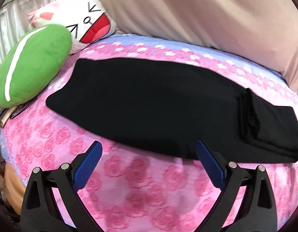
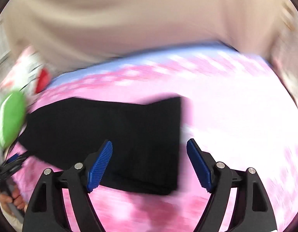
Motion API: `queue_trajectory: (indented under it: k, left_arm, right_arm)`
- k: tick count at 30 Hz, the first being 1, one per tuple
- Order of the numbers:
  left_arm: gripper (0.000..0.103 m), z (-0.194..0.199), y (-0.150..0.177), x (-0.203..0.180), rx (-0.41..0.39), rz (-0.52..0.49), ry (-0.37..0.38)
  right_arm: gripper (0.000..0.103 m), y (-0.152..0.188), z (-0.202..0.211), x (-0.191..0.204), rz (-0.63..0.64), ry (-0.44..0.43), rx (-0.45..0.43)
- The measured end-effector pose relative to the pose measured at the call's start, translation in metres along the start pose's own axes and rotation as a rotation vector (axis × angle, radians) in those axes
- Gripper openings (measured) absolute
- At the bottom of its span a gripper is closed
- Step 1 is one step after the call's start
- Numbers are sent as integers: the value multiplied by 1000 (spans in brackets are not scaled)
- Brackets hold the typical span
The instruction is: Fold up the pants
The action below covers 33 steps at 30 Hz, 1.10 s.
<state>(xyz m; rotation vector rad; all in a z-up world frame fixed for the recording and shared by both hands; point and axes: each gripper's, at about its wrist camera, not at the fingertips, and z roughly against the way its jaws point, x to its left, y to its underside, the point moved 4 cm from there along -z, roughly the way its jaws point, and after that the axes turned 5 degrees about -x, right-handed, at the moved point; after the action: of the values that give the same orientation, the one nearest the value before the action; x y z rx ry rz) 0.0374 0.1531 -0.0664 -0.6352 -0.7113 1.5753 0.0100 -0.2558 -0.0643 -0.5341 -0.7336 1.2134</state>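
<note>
Black pants [image 1: 149, 104] lay folded on the bed [image 1: 141, 181]; left hand-held gripper [image 1: 149, 147] and right hand-held gripper [image 2: 149, 145] both gaped, released, grasping nothing.

The pants [image 1: 149, 106] are matt black knit cloth, smooth, with fine ribbing at the folded end. The bedsheet [image 1: 141, 177] is soft pink cloth printed with roses. The green cushion [image 1: 30, 65] at the bed's far corner looks fuzzy plush. Both grippers have matt black plastic arms, ridged blue rubbery pads [image 1: 88, 164] and shiny metal pins [image 1: 64, 166].
</note>
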Motion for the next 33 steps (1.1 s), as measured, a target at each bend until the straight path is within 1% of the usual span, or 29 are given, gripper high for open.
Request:
queue_trajectory:
  k: [1, 3, 5, 6, 7, 8, 9, 10, 11, 12, 14, 15, 18, 19, 21, 24, 26, 27, 28, 29, 30, 31, 32, 33]
  left_arm:
    - [95, 0, -2, -6, -3, -6, 8]
    - [95, 1, -5, -23, -2, -19, 30]
    - [95, 1, -7, -39, 10, -35, 54]
    - [95, 2, -7, -46, 14, -43, 60]
    - [95, 2, -7, -51, 16, -52, 63]
    - [95, 3, -6, -57, 16, -64, 58]
    - [95, 4, -5, -60, 17, -72, 52]
    - [95, 5, -4, -64, 20, -79, 47]
    - [95, 4, -4, -67, 28, -82, 45]
    - [95, 3, -4, -68, 35, -80, 45]
    - [95, 3, -6, -70, 50, -75, 46]
    - [95, 3, -6, -70, 50, -75, 47]
    - [95, 7, -8, -71, 45, -82, 29]
    - [95, 7, -8, -71, 45, -84, 24]
    - [95, 8, -8, -71, 45, -89, 18]
    - [95, 6, -5, -72, 54, -92, 14]
    - [95, 4, -4, -73, 62, -96, 15]
    - [95, 2, -3, -74, 65, -98, 16]
    - [95, 1, -2, -75, 67, -98, 17]
    - [96, -3, 0, -78, 73, -97, 23]
    - [96, -8, 2, -82, 84, -100, 28]
    - [96, -11, 3, -85, 92, -106, 29]
    - [96, -16, 6, -90, 104, -116, 28]
    - [96, -18, 6, -94, 109, -122, 27]
  right_arm:
    - [78, 6, -4, -19, -64, 7, 24]
    - [78, 20, -16, -35, -158, -74, 69]
    - [76, 27, -31, -37, -211, -138, 103]
    - [76, 34, -39, -35, -225, -191, 126]
    - [75, 38, -44, -30, -222, -197, 114]
    - [48, 37, -44, -24, -194, -183, 86]
    - [34, 40, -51, -11, -170, -222, 108]
    - [29, 42, -52, -7, -183, -223, 104]
    - [22, 44, -50, -2, -167, -212, 96]
    - [20, 42, -46, 5, -110, -185, 82]
    - [16, 39, -36, 5, -74, -164, 69]
    - [16, 36, -28, 0, -51, -138, 51]
    - [15, 28, -13, -23, -27, -127, 48]
    - [15, 26, -14, -25, -15, -114, 48]
    - [15, 24, -4, -49, -2, -82, 41]
    - [15, 24, 11, -83, -32, -37, 32]
    - [15, 30, 26, -113, -65, 31, 18]
    - [16, 34, 30, -124, -79, 50, 20]
    - [18, 38, 31, -137, -81, 65, 43]
    - [24, 41, 27, -140, -70, 75, 61]
    - [27, 45, 28, -146, -76, 101, 60]
    - [33, 45, 33, -144, -77, 135, 41]
    - [36, 43, 41, -136, -48, 190, 6]
    - [38, 36, 58, -112, 51, 259, -88]
